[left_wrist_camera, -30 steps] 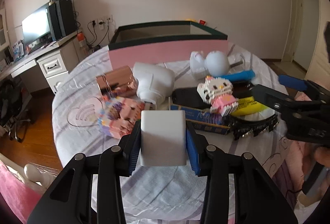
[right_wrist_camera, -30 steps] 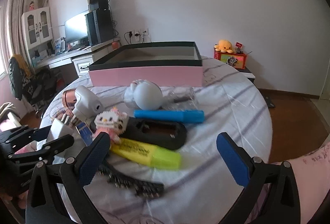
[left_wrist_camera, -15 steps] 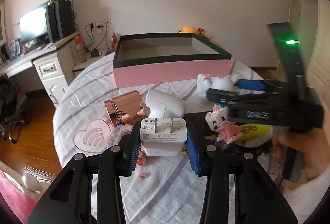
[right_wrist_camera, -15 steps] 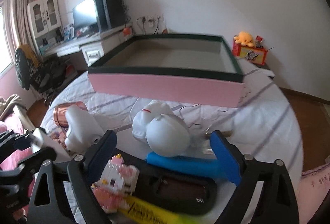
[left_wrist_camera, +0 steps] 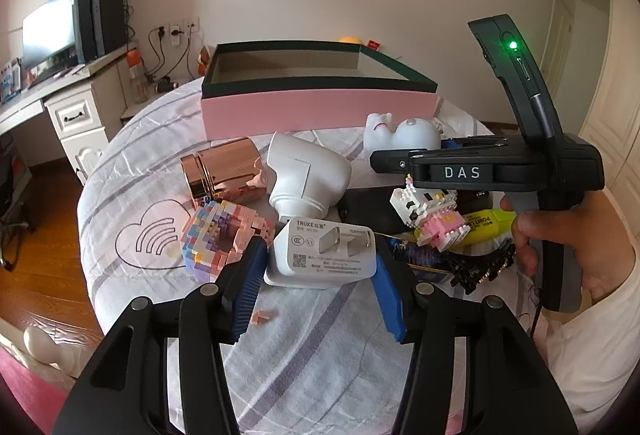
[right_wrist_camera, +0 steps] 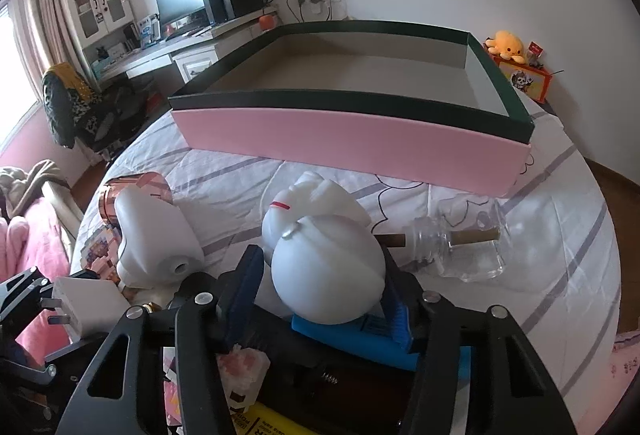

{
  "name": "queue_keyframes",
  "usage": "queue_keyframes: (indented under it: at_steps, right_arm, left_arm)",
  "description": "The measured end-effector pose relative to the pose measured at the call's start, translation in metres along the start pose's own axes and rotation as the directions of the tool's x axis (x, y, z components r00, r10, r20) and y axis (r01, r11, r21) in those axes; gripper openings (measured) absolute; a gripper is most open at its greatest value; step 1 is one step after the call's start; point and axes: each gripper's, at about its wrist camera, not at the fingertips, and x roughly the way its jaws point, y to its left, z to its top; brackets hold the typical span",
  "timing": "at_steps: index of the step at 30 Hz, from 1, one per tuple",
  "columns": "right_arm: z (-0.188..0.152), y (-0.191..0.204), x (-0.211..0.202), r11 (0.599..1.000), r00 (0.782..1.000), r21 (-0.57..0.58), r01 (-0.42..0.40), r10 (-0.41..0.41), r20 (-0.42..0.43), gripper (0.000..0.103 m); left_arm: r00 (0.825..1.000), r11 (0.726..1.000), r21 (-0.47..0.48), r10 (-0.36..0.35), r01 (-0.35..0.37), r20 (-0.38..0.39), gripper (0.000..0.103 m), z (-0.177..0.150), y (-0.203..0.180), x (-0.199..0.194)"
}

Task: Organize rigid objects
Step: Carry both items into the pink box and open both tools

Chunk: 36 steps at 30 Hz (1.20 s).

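Left gripper [left_wrist_camera: 320, 271]: its blue-padded fingers [left_wrist_camera: 250, 275] are spreading apart around the white plastic plug-in charger block [left_wrist_camera: 323, 255]. A gap shows at each pad, so the charger looks released, not clamped.
Charger: lies on the striped cloth of the round table [left_wrist_camera: 312, 351], prongs up and label side toward the camera, just beside the pastel brick-built block model [left_wrist_camera: 222, 231]. Probably let go here so it rests flat.
Right gripper [right_wrist_camera: 320, 295]: its fingers are closing around the smooth white rounded figurine with a red mark [right_wrist_camera: 320, 255]. The right pad looks to be at its flank and the left still shows a sliver of gap, so I cannot tell whether the grip is firm yet.
Figurine: sits on the cloth, resting partly on a blue plastic marker [right_wrist_camera: 360, 335], near the front of the pink box.
Why gripped there: the widest round part sits between the pads, a fair hold on a slippery shape.
Destination, as I judge: the shallow pink cardboard box with a dark green rim [right_wrist_camera: 352, 139], open and empty at the far side of the table.
Clear glass bottle [right_wrist_camera: 460, 247]: lies on its side, right of the figurine.
Rose-gold metallic jar [left_wrist_camera: 224, 171]: on its side, touching the white handheld device [left_wrist_camera: 304, 175].
Readable writing: "TRUKE" on the charger; "DAS" on the right gripper's body; "POINT" on the yellow highlighter [left_wrist_camera: 486, 225].
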Motion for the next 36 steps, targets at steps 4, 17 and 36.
queue_keyframes:
  at_steps: [4, 17, 36]
  right_arm:
    - [-0.002, -0.002, -0.01, 0.999, 0.999, 0.02, -0.035, 0.034, 0.025, 0.046]
    - [0.003, 0.004, -0.039, 0.999, 0.995, 0.033, -0.04, 0.036, 0.093, 0.046]
    - [0.049, 0.002, -0.072, 1.0, 0.98, 0.003, 0.011, -0.011, 0.197, 0.046]
  left_arm:
    - [1.0, 1.0, 0.012, 0.003, -0.004, 0.019, 0.043, 0.006, 0.0, -0.007]
    - [0.997, 0.999, 0.033, 0.031, -0.033, 0.064, 0.041, 0.023, -0.006, -0.028]
    - [0.985, 0.995, 0.059, 0.072, -0.082, 0.159, 0.041, 0.124, -0.007, -0.006]
